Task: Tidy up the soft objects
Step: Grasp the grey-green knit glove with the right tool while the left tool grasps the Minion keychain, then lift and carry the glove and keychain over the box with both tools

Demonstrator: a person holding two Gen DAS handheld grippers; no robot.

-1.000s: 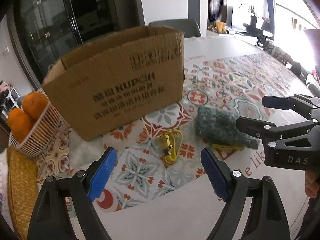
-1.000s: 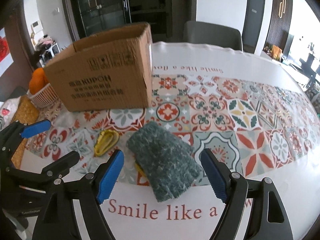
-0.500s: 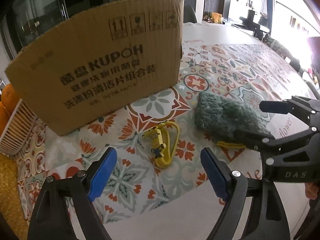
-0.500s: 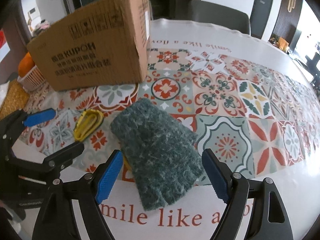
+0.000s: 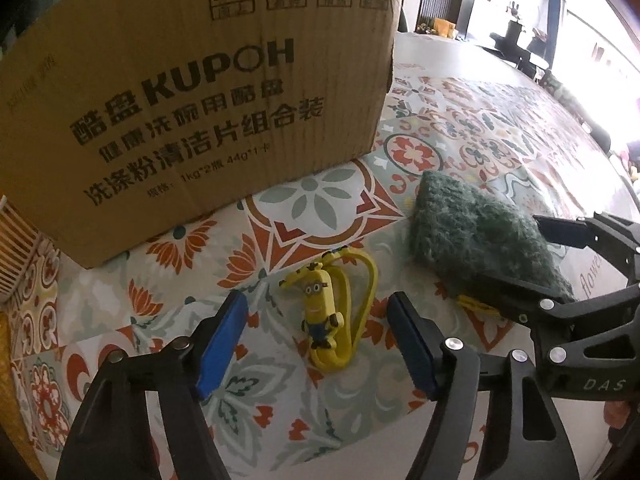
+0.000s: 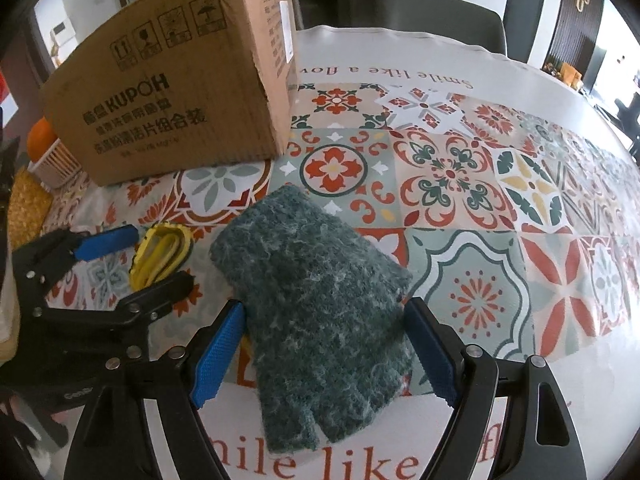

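A: Two views, left wrist first. Left gripper sits lower and closer to the tablecloth than a second ago; the cardboard box now fills the upper left, its open top out of frame. Jaws have just been closing, narrower than before but still parted. The yellow minion strap lies flat between the blue pads, touching neither.

B: Held?

A: No, only bracketed. It lies just in front of the box's near face, toward the tablecloth's near edge. The green knitted glove lies beside it to the right, with the right gripper reaching over its near end, nearer the glove than earlier.

B: Right wrist view?

A: Right gripper has dropped too; the glove looks larger than a second ago and fills the gap between the pads. Jaws stand wide, about as before. The left pad sits at the glove's edge; I cannot tell whether it touches. The right pad stands just clear. The glove lies flat, finger end on the printed lettering near the front edge.

B: And the other claw?

A: Left gripper shows at lower left, its fingers astride the yellow strap. The box stands behind, toward the far left corner.
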